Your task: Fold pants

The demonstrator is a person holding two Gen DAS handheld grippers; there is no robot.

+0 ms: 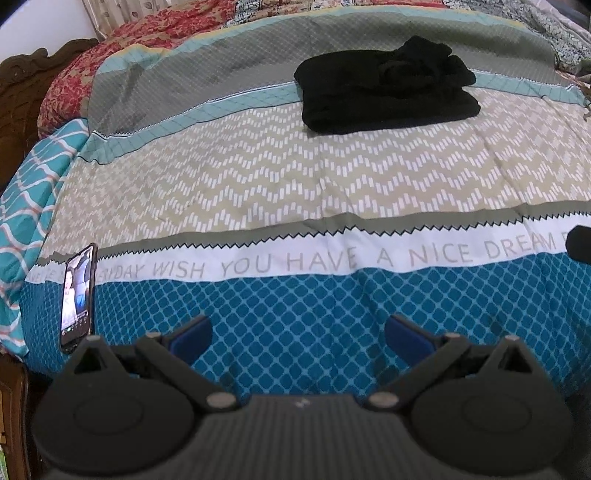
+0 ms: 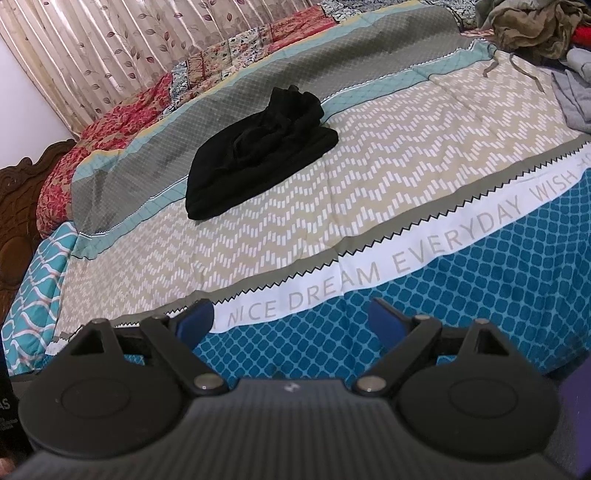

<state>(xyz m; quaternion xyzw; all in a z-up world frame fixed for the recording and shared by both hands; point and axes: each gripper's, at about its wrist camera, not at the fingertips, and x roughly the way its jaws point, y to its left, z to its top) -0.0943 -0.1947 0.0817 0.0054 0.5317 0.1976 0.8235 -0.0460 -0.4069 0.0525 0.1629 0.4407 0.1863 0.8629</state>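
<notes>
Black pants point(image 1: 388, 92) lie folded into a compact bundle on the patterned bedspread point(image 1: 295, 177), far from both grippers. They also show in the right wrist view point(image 2: 258, 155), at centre left. My left gripper point(image 1: 297, 332) is open and empty, low over the blue diamond band at the bed's near edge. My right gripper point(image 2: 291, 319) is open and empty, over the same near edge beside the printed white band.
A phone point(image 1: 78, 291) with a lit screen leans at the bed's near left edge. A pile of clothes point(image 2: 535, 33) lies at the far right. A red floral quilt point(image 2: 122, 122) and carved wooden headboard point(image 2: 22, 192) are at left. Curtains point(image 2: 129, 44) hang behind.
</notes>
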